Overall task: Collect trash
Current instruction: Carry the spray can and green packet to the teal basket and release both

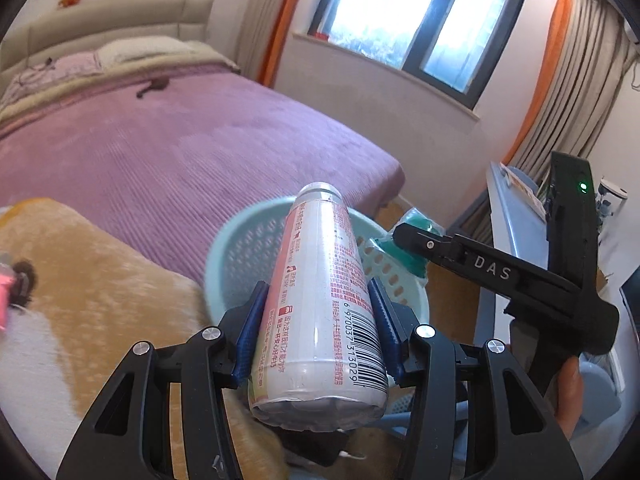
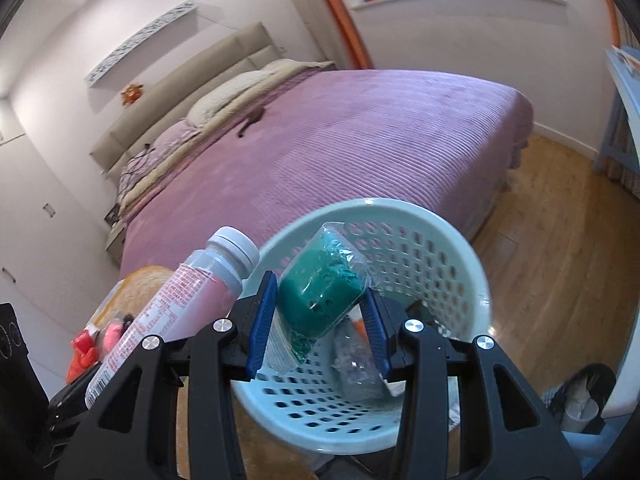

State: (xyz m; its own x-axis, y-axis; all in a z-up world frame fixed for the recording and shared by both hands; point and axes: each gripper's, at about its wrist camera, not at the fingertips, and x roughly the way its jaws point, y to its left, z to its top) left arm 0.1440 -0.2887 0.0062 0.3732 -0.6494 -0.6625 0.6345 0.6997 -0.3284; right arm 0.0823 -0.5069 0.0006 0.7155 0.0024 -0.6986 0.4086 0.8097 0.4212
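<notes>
Two grippers, two bits of trash, one basket, so both hands are loaded at once here, presumably to drop everything in a single trip.

Going left to right: the left gripper (image 1: 320, 320) is clamped on the bottle (image 1: 320, 304), blue pads pressing its sides low on the body near the barcode, white cap pointing away toward the basket (image 1: 236, 256). Gripping it across the width like that makes sense, since it's a round thing and the pads get a flat squeeze on both sides. It looks like a pinkish drink bottle with a printed label, and from the right wrist view it sits just left of the basket rim, not over the opening yet.

Next, the right gripper (image 2: 318, 312) is squeezed onto a green lump in clear plastic wrap (image 2: 320, 300), held right above the basket mouth. My guess is that one gets let go first, being already over the opening.

Inside the basket there's at least one crinkly clear wrapper (image 2: 356, 364) lying on the bottom, maybe more, can't tell.

Count: one bottle, one green wrapped lump, one basket, one bed (image 2: 360, 152) behind it all. Some red and pink stuff (image 2: 96, 344) sits off to the left on the yellow blanket (image 1: 80, 280), too blurry to name.
</notes>
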